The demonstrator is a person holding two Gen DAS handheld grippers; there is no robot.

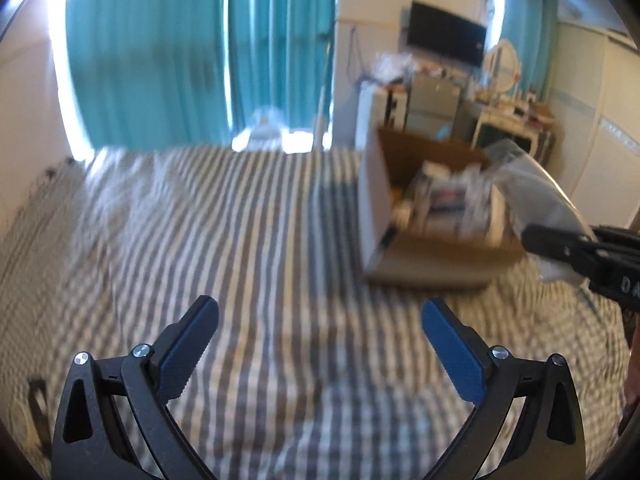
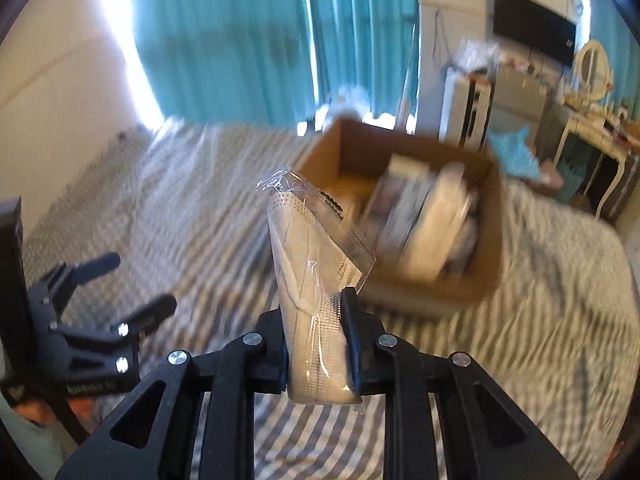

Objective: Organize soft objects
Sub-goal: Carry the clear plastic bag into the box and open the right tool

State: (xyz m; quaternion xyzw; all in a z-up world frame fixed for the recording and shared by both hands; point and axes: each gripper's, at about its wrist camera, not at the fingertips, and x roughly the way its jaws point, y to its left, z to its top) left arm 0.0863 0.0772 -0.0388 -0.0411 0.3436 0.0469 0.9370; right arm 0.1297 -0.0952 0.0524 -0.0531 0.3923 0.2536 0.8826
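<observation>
My right gripper [image 2: 316, 316] is shut on a clear plastic packet of white face masks [image 2: 312, 264], held above the striped bed. The packet also shows at the right edge of the left wrist view [image 1: 532, 192], with the right gripper [image 1: 560, 244] on it. A cardboard box [image 2: 472, 280] holding several packets stands on the bed just beyond the held packet; it also shows in the left wrist view [image 1: 420, 268]. My left gripper [image 1: 320, 320] is open and empty over the bedspread, left of the box; it also shows in the right wrist view [image 2: 136, 284].
The bed has a grey-and-white striped cover [image 1: 240, 240]. Teal curtains [image 1: 180, 48] hang behind the bed. A cluttered dresser with a mirror [image 2: 592, 92], a wall TV [image 1: 444, 32] and a white cabinet [image 2: 468, 108] stand at the far right.
</observation>
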